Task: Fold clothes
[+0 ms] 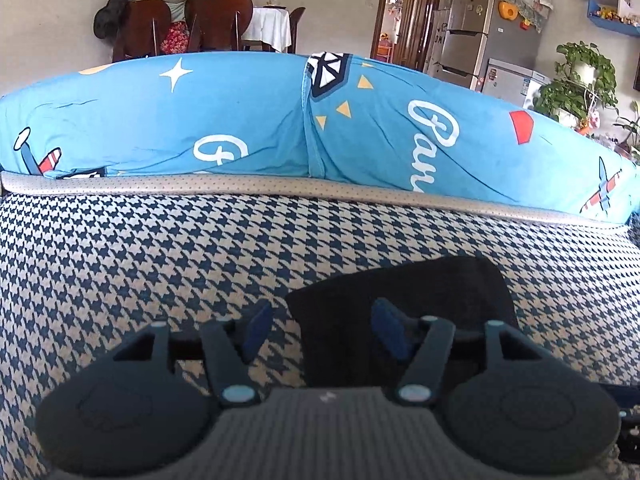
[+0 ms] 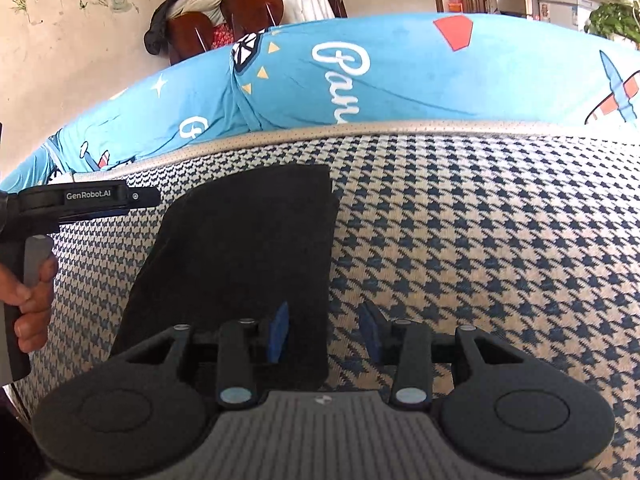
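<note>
A black folded garment (image 1: pixel 404 288) lies flat on the houndstooth seat cover (image 1: pixel 160 264). My left gripper (image 1: pixel 324 330) hovers low over the garment's near left edge. Its jaws are open: the right blue pad is above the black cloth and the left one is above the seat cover, and nothing is pinched. In the right wrist view the same garment (image 2: pixel 240 248) is a dark rectangle left of centre. My right gripper (image 2: pixel 325 332) is open over its near right edge, with the left pad over the cloth and the right pad over the houndstooth fabric (image 2: pixel 480 240). A hand (image 2: pixel 32 292) grips the left tool's handle at the far left.
A long blue bolster with cartoon prints (image 1: pixel 240 120) lies along the back of the seat, behind a grey piped edge (image 1: pixel 280 188). Beyond it are brown chairs heaped with clothes (image 1: pixel 180 20), a fridge (image 1: pixel 472 28) and a potted plant (image 1: pixel 580 76).
</note>
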`<state>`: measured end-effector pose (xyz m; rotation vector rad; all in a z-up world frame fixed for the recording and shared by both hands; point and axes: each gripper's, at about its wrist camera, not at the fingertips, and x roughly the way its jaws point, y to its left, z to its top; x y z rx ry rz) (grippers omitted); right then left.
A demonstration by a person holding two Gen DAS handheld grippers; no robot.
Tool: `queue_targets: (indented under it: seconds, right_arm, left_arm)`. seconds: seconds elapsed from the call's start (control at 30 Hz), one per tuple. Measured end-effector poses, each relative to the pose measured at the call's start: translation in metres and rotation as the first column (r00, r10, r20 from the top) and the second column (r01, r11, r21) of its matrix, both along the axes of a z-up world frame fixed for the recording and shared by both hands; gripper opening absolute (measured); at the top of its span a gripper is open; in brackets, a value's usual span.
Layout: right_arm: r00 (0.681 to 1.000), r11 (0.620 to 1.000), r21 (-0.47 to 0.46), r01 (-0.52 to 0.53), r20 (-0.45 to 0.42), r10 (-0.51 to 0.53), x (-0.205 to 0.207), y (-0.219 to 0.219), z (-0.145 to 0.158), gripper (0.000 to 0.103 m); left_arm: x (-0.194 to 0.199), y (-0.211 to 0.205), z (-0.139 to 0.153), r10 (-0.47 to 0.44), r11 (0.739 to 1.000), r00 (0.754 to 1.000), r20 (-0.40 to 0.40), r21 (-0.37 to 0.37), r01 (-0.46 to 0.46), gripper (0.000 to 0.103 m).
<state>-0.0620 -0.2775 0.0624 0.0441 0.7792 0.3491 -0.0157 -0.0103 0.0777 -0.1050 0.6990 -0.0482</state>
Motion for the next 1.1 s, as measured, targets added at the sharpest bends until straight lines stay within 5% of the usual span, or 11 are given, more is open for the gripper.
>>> queue_targets:
  seconds: [0.57, 1.1]
  right_arm:
    - [1.000, 0.999, -0.035, 0.005, 0.011, -0.005, 0.001, 0.003, -0.005, 0.042]
    - [0.990, 0.996, 0.000, -0.085, 0.112, 0.085, -0.012, 0.013, 0.005, 0.042]
  left_arm:
    - [0.010, 0.015, -0.046, 0.005, 0.998, 0.994, -0.113, 0.061, 0.002, 0.060]
    - [0.010, 0.022, -0.032, 0.135, 0.985, 0.989, -0.066, 0.115, -0.127, 0.061]
